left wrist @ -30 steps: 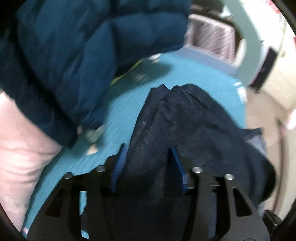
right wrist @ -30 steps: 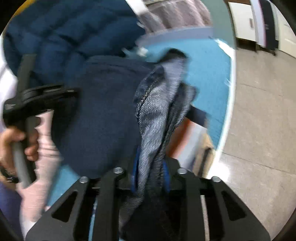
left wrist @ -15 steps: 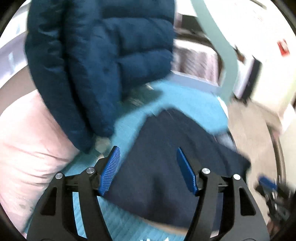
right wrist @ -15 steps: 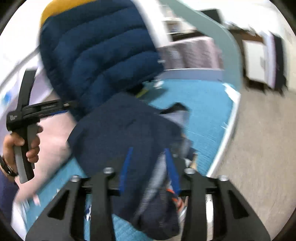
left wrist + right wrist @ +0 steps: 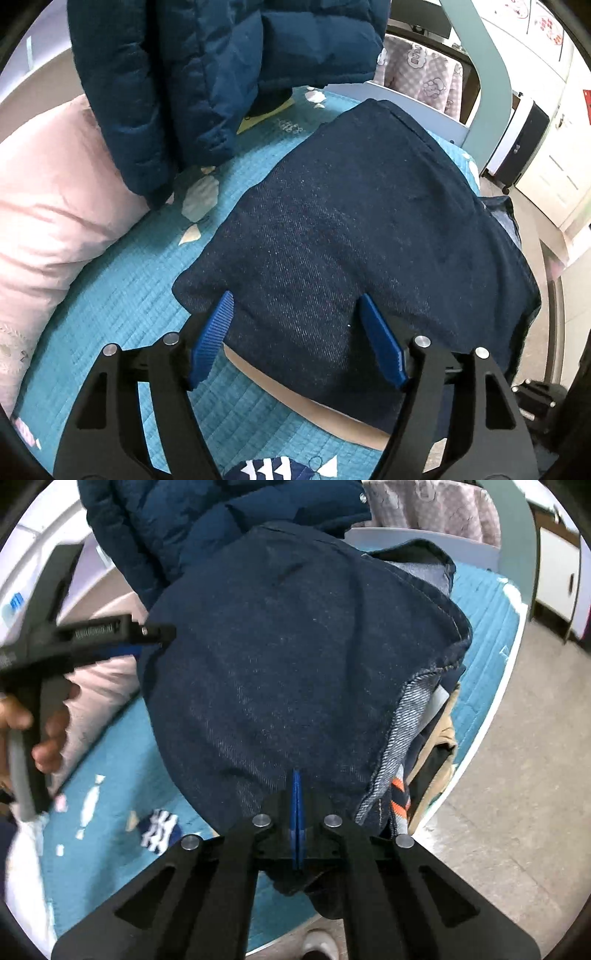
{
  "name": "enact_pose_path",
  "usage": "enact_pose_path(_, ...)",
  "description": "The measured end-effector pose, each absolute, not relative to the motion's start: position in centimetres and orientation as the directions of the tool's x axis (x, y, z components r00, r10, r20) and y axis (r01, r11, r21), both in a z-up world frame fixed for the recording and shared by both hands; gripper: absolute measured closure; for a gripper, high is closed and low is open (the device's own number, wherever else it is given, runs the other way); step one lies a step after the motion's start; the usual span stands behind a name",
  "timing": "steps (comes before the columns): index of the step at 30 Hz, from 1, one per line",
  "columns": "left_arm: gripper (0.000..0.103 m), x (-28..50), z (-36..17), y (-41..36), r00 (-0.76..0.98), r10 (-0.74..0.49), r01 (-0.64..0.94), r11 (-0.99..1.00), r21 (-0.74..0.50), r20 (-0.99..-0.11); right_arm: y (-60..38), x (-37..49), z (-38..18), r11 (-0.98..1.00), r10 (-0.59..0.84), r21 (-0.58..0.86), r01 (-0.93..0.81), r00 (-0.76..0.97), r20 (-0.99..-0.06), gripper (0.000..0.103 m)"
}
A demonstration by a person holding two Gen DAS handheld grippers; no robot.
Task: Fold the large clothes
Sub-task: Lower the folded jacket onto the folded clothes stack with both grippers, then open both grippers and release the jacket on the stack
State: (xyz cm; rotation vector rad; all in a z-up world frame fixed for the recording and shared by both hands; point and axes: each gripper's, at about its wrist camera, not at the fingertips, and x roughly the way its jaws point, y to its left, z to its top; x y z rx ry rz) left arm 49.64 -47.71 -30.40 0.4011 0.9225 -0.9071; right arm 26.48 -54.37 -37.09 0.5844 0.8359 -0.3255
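Observation:
A folded dark blue denim garment (image 5: 354, 236) lies on the teal quilted bed cover (image 5: 140, 302), on top of a pile of other clothes at the bed's right edge. My left gripper (image 5: 295, 314) is open and empty, its blue pads spread just above the garment's near edge. My right gripper (image 5: 296, 775) is shut with its pads pressed together over the denim (image 5: 280, 664); no cloth shows between them. The left gripper also shows at the left of the right wrist view (image 5: 110, 635), held in a hand.
A dark teal puffer jacket (image 5: 207, 74) hangs over the bed's far side. A pink pillow (image 5: 48, 206) lies at the left. Beige and orange-striped clothes (image 5: 424, 775) sit under the denim. The bed's edge (image 5: 491, 716) and the tiled floor (image 5: 517, 775) are at the right.
Both grippers let go of the denim, which now lies flat on the pile. The left gripper opened and drew back. The right gripper shut empty.

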Motion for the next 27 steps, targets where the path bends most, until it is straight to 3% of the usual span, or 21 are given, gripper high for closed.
enact_pose_path(3,0.03,49.1,-29.0,-46.2,0.274,-0.558,0.817,0.565,-0.117,-0.784,-55.1,25.1,-33.9,0.778,-0.04,0.413,0.473,0.693,-0.719,0.101)
enact_pose_path(6,0.03,48.3,-28.6,-45.3,0.298,-0.556,0.822,0.563,-0.088,-0.776,-57.4,26.2,-30.4,0.791,-0.153,0.349,0.503,0.714,-0.683,0.101)
enact_pose_path(9,0.028,46.8,-28.1,-44.7,0.376,-0.54,0.818,0.575,-0.005,-0.753,-59.7,29.2,-30.0,0.794,-0.249,0.242,0.558,0.66,-0.709,0.1)
enact_pose_path(11,0.02,45.5,-27.6,-44.0,0.453,-0.519,0.798,0.599,0.07,-0.725,-61.2,31.0,-30.8,0.789,-0.283,0.194,0.583,0.624,-0.728,0.1)
enact_pose_path(14,0.017,44.5,-27.6,-43.2,0.562,-0.444,0.723,0.674,0.154,-0.698,-62.2,34.3,-35.6,0.815,-0.26,0.093,0.572,0.505,-0.823,0.1)
enact_pose_path(17,0.017,44.4,-28.1,-42.3,0.571,-0.4,0.672,0.729,0.128,-0.717,-61.9,34.9,-37.6,0.795,-0.32,0.009,0.606,0.432,-0.843,0.099)
enact_pose_path(23,0.017,43.4,-27.9,-39.4,0.589,-0.37,0.6,0.796,0.082,-0.719,-61.0,33.4,-34.7,0.798,-0.319,0.041,0.601,0.48,-0.817,0.098)
enact_pose_path(25,0.017,42.6,-27.5,-38.3,0.602,-0.364,0.59,0.803,0.088,-0.711,-59.4,32.4,-33.1,0.805,-0.325,0.056,0.591,0.519,-0.791,0.095)
enact_pose_path(27,0.017,42.1,-27.1,-37.6,0.596,-0.37,0.594,0.801,0.08,-0.712,-57.2,31.4,-31.4,0.823,-0.321,0.068,0.564,0.56,-0.764,0.086)
